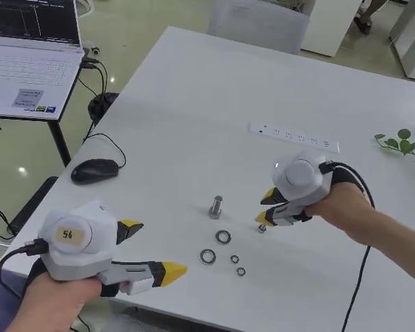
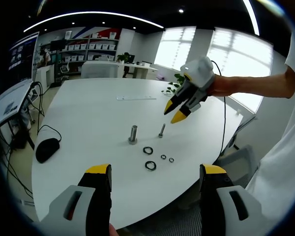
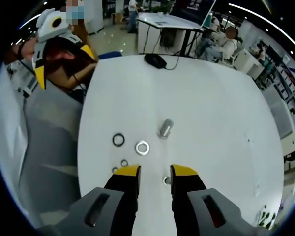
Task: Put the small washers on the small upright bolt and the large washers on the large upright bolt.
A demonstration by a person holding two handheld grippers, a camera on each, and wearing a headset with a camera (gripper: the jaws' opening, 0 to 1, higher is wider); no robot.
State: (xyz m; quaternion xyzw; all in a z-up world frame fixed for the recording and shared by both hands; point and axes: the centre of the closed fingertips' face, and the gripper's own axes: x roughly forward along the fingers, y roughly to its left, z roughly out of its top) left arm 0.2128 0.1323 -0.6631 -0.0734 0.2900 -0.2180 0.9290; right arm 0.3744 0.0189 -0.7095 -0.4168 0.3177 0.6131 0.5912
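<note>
The large bolt (image 1: 216, 206) (image 2: 132, 134) (image 3: 165, 128) stands upright near the table's front. The small bolt (image 1: 261, 227) (image 2: 162, 130) (image 3: 166, 180) stands to its right. Two large washers (image 1: 223, 237) (image 1: 207, 256) and two small washers (image 1: 234, 259) (image 1: 241, 272) lie flat in front of the bolts. My right gripper (image 1: 264, 209) (image 3: 155, 172) hovers just above the small bolt, jaws a little apart and holding nothing. My left gripper (image 1: 152, 250) (image 2: 156, 172) is wide open near the front left edge, well short of the washers (image 2: 148, 150).
A black mouse (image 1: 95, 170) lies at the table's left edge and a white power strip (image 1: 293, 136) further back. A laptop (image 1: 28, 62) sits on a stand to the left. A plant (image 1: 404, 142) is at the far right and a chair (image 1: 259, 24) behind the white table (image 1: 187, 104).
</note>
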